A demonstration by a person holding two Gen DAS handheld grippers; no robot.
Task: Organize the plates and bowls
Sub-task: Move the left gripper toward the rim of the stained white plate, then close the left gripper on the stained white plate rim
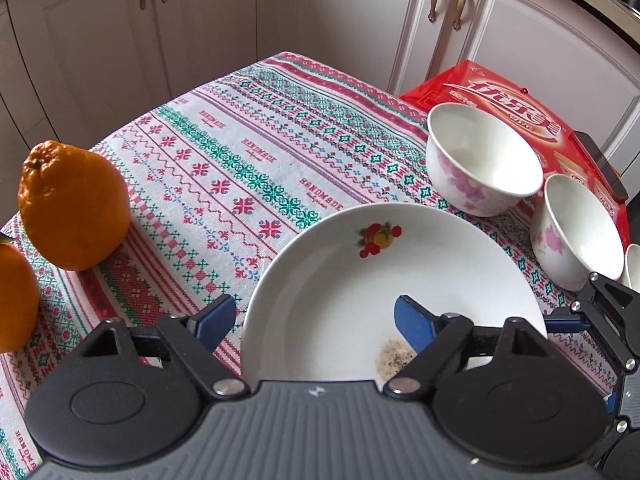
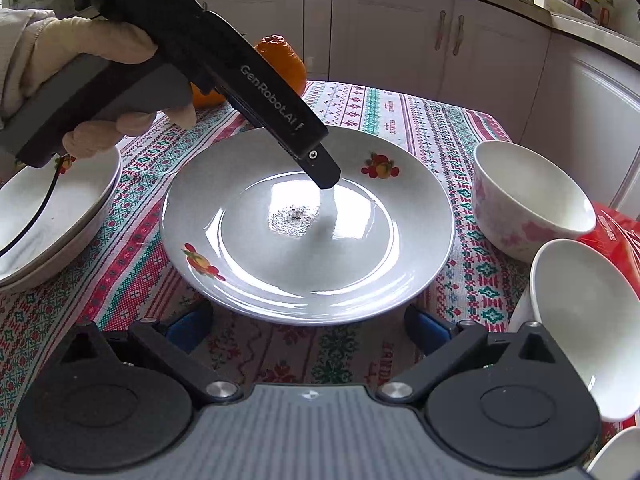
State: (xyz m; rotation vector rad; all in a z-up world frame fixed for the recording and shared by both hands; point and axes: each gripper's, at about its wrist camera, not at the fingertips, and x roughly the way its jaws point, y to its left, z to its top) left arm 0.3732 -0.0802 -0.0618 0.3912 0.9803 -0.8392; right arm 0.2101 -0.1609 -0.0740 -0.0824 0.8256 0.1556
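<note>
A white plate (image 1: 352, 280) (image 2: 280, 272) with fruit prints and a dark crumb patch lies on the patterned tablecloth. My left gripper (image 1: 314, 320) straddles its left rim: one blue pad hangs over the cloth outside, the other over the plate's inside, and neither presses on it. In the right wrist view the left gripper (image 2: 325, 176) comes down from the upper left, held by a gloved hand (image 2: 100, 48). My right gripper (image 2: 306, 326) is open at the plate's near edge, nothing between its pads. Two white bowls with pink flowers (image 1: 480, 160) (image 1: 576, 232) stand right of the plate.
Stacked white plates (image 2: 60, 208) sit at the left. Two oranges (image 1: 72, 204) (image 1: 16, 296) stand on the cloth's left side. A red box (image 1: 500, 92) lies behind the bowls with a dark flat object (image 1: 600, 164) on it. A third bowl (image 2: 620, 456) shows at the right edge. Cabinets stand behind.
</note>
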